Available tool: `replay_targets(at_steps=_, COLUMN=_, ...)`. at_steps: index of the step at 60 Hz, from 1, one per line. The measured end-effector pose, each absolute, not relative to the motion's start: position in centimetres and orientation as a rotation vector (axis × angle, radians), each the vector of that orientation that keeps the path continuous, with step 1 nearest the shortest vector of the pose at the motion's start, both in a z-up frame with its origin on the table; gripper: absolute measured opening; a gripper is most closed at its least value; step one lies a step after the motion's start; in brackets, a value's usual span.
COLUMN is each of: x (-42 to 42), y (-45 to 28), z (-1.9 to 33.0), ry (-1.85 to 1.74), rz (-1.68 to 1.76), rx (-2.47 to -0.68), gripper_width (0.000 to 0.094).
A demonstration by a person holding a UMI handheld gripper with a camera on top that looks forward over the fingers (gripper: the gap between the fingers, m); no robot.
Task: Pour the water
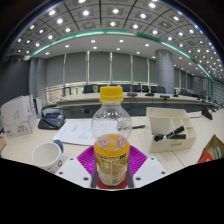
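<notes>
Gripper [112,172] holds a clear plastic bottle [111,135] upright between its fingers, both pink pads [92,160] pressed to the lower body; grip sits low, at the band of amber liquid in the bottom third. Yellow cap [111,94] looks on, so my read is that the pour cannot start until the cap comes off, or this is the carry toward the cup. White cup [46,156] stands at about 9 o'clock of the bottle, near, mouth up and seemingly empty; likely the target. To do it well: keep the clamp firm since a thin-walled bottle may buckle or slip when tipped; bring the neck over the cup's rim before rolling the wrist, and tilt slowly, as the low liquid level means a steep angle before anything flows. Low grip leaves the top free to swing, so watch the neck. Room: table [150,170] has bare surface just right of the fingers; an open white box [170,128] with a dark object inside sits at 2 o'clock, papers [78,130] lie at 11 o'clock beyond the cup, a desk phone [50,119] further back at 10 o'clock. Leftward path to the cup appears unobstructed; near table edge lies just under the fingers
</notes>
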State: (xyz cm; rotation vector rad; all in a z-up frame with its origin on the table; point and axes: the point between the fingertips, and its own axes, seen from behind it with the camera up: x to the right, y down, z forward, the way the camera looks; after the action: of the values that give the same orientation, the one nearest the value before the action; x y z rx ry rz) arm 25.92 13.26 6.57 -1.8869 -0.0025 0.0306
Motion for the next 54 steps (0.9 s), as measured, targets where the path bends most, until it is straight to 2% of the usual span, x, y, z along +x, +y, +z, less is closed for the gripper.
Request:
replay_targets(at_steps=9, x=26.1, y=13.1, z=6.2, ry=0.017, rz=0.050, rx=-1.922, gripper_width=0.0558)
replay_targets(at_steps=11, x=26.0, y=12.8, z=5.8, ry=0.018, rz=0.055, rx=-1.952, gripper_width=0.0665)
replay_targets(at_steps=13, x=25.9, y=12.4, z=5.6, ry=0.019, rz=0.058, rx=-1.975, gripper_width=0.0837)
replay_targets(at_steps=14, x=25.9, y=12.1, z=5.7, ry=0.020, rz=0.058, rx=-1.984, gripper_width=0.0871)
replay_targets(at_steps=16, x=26.2, y=11.8, z=5.6, ry=0.025, rz=0.049, rx=-2.001, gripper_width=0.0823)
replay_targets(at_steps=20, x=26.2, y=10.3, z=6.4, ry=0.038, rz=0.019, rx=-2.026, gripper_width=0.0866)
replay_targets(at_steps=33, x=25.0, y=2.6, z=10.2, ry=0.086, rz=-0.015, rx=-2.098, gripper_width=0.0860)
replay_targets(at_steps=54, x=19.4, y=-17.3, z=16.3, ry=-0.009, rz=-0.056, rx=-2.233, gripper_width=0.0856)
